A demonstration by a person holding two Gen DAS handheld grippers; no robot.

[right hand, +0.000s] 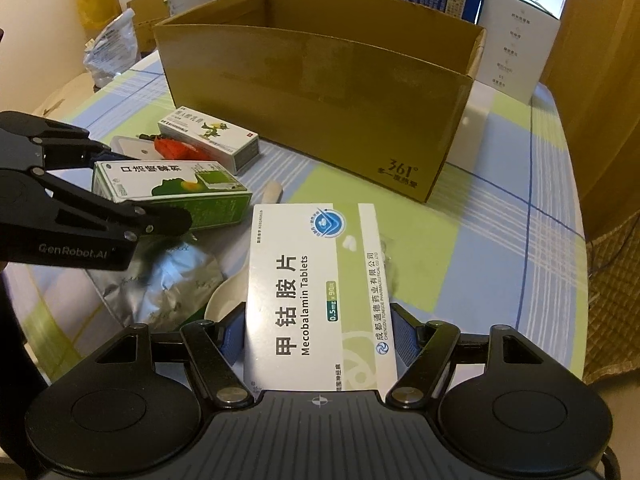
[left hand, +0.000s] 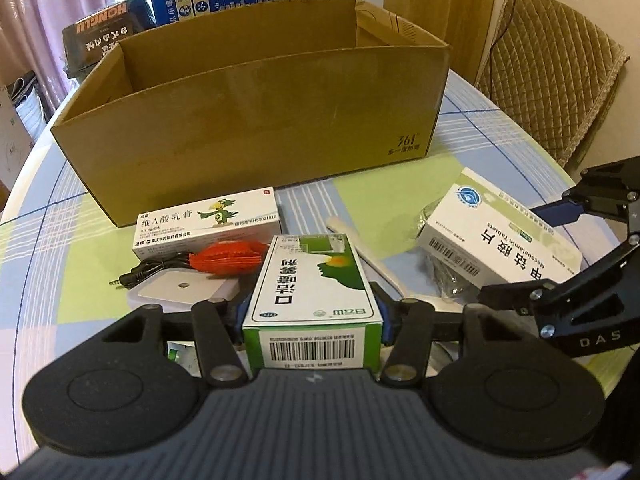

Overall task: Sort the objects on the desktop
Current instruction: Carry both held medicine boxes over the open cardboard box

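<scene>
My left gripper (left hand: 314, 314) is shut on a green-and-white medicine box (left hand: 312, 280), held lengthwise between the blue pads. In the right wrist view, the same gripper (right hand: 136, 188) clamps that box (right hand: 172, 188) at the left. My right gripper (right hand: 320, 340) is shut on a white Mecobalamin tablets box (right hand: 316, 292). From the left wrist view, the right gripper (left hand: 548, 248) shows at the right edge with the white box (left hand: 496, 236). An open, apparently empty cardboard box (left hand: 256, 120) (right hand: 320, 92) stands behind both. Whether the held boxes are off the table is unclear.
On the checked tablecloth lie a white ointment box with a bird cartoon (left hand: 208, 220), a red folded item (left hand: 228, 258), a flat white device (left hand: 180, 286), a black cable (left hand: 148, 274), a white spoon (right hand: 228, 300) and a foil pouch (right hand: 160, 280). A padded chair (left hand: 552, 72) stands right.
</scene>
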